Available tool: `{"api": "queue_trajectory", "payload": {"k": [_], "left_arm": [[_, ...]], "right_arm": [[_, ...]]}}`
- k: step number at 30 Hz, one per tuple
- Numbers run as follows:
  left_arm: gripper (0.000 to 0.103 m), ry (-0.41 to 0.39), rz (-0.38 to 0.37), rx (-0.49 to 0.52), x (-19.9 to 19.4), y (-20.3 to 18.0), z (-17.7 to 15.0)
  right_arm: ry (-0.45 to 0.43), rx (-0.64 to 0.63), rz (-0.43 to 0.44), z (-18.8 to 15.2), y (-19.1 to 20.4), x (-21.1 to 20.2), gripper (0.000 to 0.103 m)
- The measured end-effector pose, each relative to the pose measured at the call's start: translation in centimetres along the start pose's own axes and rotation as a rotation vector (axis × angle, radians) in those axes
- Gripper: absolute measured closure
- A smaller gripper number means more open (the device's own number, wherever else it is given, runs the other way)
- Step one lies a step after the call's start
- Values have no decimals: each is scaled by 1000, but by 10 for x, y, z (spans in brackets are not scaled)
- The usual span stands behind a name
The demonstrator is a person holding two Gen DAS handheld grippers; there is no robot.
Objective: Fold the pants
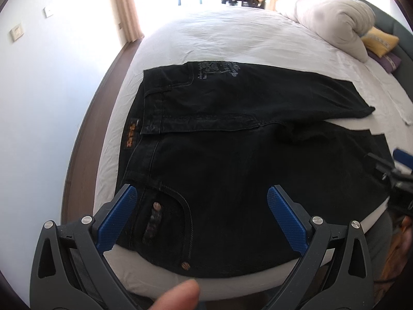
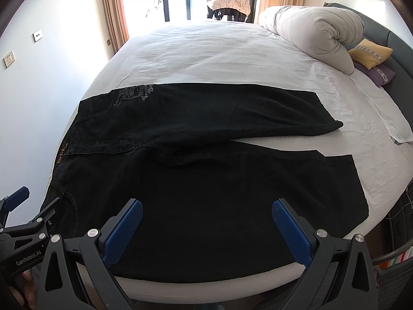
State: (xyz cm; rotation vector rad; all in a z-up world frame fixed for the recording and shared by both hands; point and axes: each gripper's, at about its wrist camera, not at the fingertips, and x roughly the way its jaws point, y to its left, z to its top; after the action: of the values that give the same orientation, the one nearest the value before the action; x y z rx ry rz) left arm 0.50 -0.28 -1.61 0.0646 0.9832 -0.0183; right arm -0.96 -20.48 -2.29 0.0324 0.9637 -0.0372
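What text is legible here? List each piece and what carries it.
"GenRobot.AI": white lettering on the black left gripper body.
Orange waistband patch on the black denim pants: lettering too blurred to read.
Grey printed graphic on the pants' hip: script too small to read.

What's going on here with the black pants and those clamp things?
A person is holding a two-finger gripper in each hand and is about to fold a pair of black pants spread flat on a white bed. Both the left gripper and the right gripper are open, poised over the near edge of the pants and holding nothing. The left one is near the waist, the right one further along the leg. No fold has been made yet.
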Motion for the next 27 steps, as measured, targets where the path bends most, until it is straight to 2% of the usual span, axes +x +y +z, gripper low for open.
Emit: {"api": "queue_trajectory", "payload": {"k": [3,5,6,7,8,10,12,15,20,22,25,27], "left_arm": [[0,2,-49,25,11,11,10],[0,20,-122,36,23,22,25],[0,30,-197,44,31,28,37],[0,32,-238,43,37,34,48],[0,19,-255,50,41,39,59],[0,14,-236,98,53,44,82],[0,32,-206,183,70,45,108],[0,10,-167,317,102,54,156],[0,138,-212,422,170,76,222],[0,196,-259,460,193,83,246],[8,281,-325,518,218,84,262],[19,328,-349,547,232,83,265]], "right_arm": [[-13,-11,43,8,-9,5,0],[-31,-23,83,13,-17,8,0],[-36,-28,93,16,-21,10,0],[-41,-37,103,20,-24,14,0],[-51,-49,117,24,-29,16,0],[-70,-68,137,35,-35,22,3],[-85,-106,166,46,-40,29,10],[-80,-168,192,66,-45,43,19],[-66,-284,246,98,-45,66,24],[-61,-321,277,108,-44,75,24],[-43,-358,313,117,-43,88,24],[-25,-375,326,121,-41,100,25]]}}
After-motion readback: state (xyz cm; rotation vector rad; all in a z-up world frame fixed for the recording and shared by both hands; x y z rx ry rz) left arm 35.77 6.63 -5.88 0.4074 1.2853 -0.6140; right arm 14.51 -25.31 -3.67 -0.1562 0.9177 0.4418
